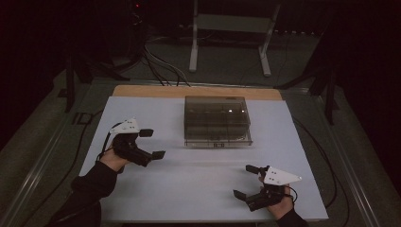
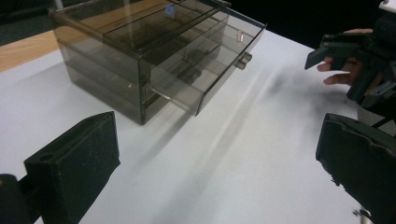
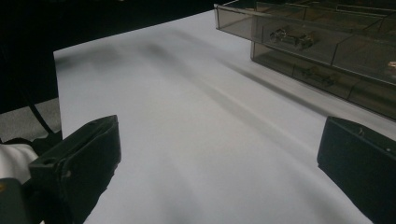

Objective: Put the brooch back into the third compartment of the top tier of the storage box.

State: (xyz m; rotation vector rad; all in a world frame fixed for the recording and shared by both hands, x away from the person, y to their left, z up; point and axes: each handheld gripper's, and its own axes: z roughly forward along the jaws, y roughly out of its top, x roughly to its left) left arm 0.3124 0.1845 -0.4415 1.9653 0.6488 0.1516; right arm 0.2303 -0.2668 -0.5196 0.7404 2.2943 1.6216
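Dim surroundings framed the white table (image 1: 198, 189) in the high view, with a strip of bare wood along its far edge and a pale stand (image 1: 231, 35) on the dark floor beyond. Near that far edge, about midway across, sat a smoky transparent drawer box (image 1: 216, 120), its bottom drawer (image 1: 217, 141) pulled slightly toward the person. The left gripper (image 1: 152, 144) was held over the left side of the table, jaws spread and holding nothing; the right gripper (image 1: 245, 180) sat close to the near edge toward the right corner, jaws likewise spread and empty. In the left gripper view, the two black jaws stood wide apart at the bottom corners, the drawer box (image 2: 154, 56) lay ahead with its drawer (image 2: 205, 77) partly out and a small knob (image 2: 243, 60) on its front, and the right gripper (image 2: 359, 56) showed at the right edge. In the right gripper view, the jaws again stood wide apart over bare white table (image 3: 196, 140), and the open drawer (image 3: 299, 39) at upper right held small metal pieces (image 3: 289, 36), too small to identify.
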